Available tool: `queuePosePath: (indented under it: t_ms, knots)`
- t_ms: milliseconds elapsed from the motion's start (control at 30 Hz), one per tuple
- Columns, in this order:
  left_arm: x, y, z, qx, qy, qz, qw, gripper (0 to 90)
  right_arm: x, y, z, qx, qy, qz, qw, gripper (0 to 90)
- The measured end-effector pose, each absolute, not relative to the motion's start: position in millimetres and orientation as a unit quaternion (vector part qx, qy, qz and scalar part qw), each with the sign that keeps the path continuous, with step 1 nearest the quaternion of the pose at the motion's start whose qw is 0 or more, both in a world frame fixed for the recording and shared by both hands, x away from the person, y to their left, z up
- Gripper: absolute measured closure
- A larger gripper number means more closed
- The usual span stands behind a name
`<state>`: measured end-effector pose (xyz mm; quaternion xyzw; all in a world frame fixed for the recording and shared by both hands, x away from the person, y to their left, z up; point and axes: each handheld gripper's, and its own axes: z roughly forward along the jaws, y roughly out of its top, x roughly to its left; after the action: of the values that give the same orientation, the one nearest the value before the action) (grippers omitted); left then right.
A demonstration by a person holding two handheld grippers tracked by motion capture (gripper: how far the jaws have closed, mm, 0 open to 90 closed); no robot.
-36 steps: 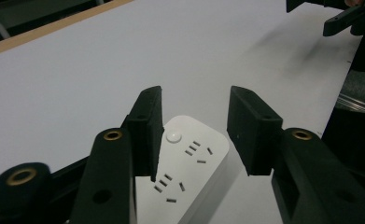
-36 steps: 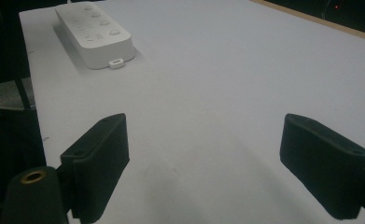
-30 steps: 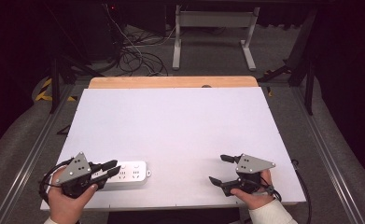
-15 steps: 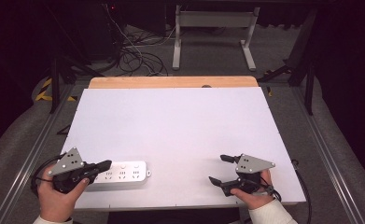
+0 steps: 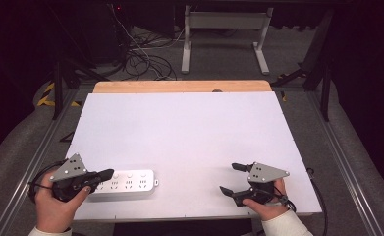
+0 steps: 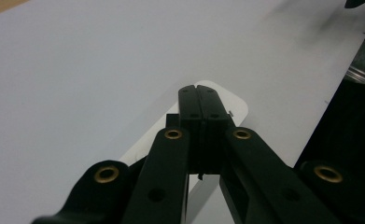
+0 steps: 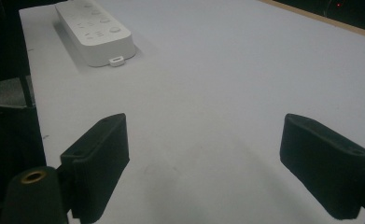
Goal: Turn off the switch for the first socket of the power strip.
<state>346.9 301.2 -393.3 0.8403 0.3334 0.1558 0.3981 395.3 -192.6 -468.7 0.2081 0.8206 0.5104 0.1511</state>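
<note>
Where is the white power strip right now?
In the high view the white power strip lies near the table's front-left edge, with the shut left gripper over its left end.

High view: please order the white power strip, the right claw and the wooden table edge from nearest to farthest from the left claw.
1. white power strip: directly at the left claw, near front left.
2. right claw: across the white table, front right.
3. wooden table edge: along the far side.
</note>
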Motion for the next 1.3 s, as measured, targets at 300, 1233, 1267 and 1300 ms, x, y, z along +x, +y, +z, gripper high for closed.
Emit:
queuePosePath:
  t_ms: [300,1233,1267,1300]
  knots:
    - [355,312,-394,0.847,0.367,0.140,0.358,90.0,395,-192,-469,0.208,0.822,0.509,0.150,15.9]
    - [386,333,-419,0.850,0.442,0.102,0.267,90.0,396,-192,-470,0.208,0.826,0.503,0.149,15.8]
    - [388,333,-419,0.851,0.441,0.101,0.265,90.0,396,-192,-470,0.208,0.826,0.503,0.149,15.9]
    - [389,333,-420,0.851,0.444,0.101,0.262,90.0,396,-192,-471,0.208,0.825,0.504,0.148,15.8]
